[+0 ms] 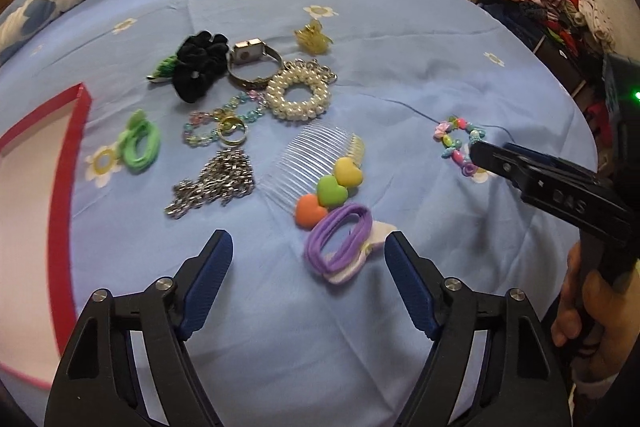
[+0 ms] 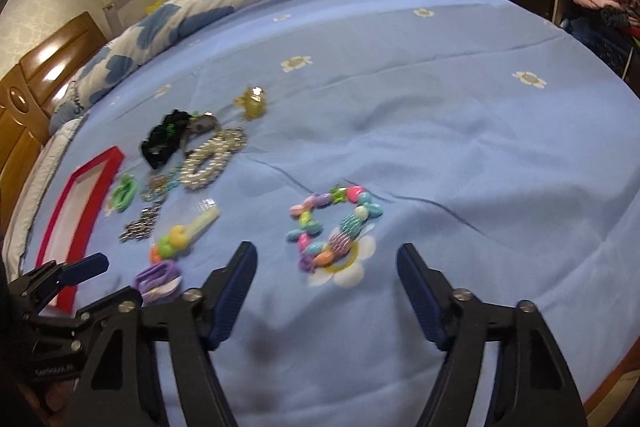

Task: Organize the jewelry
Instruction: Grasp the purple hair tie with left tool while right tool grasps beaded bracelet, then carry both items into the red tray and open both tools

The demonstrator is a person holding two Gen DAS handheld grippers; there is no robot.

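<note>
Blue-padded fingers of the right gripper (image 2: pixel 326 291) stand wide apart and empty, just short of the multicoloured bead bracelet (image 2: pixel 334 227), which lies flat as a closed loop on the blue bedsheet (image 2: pixel 460 147), well apart from the main jewelry cluster. Red-rimmed tray (image 1: pixel 76 131) sits at far left. Left gripper (image 1: pixel 308 279), likewise wide and empty, hovers by the purple hair ties (image 1: pixel 340 243). Heart-trimmed comb (image 1: pixel 316 163) has its long axis running from near right to far left in the left wrist view, teeth pointing left. Likely risks: pinching soft sheet with the beads, or the loop slipping from a one-sided grip.
</note>
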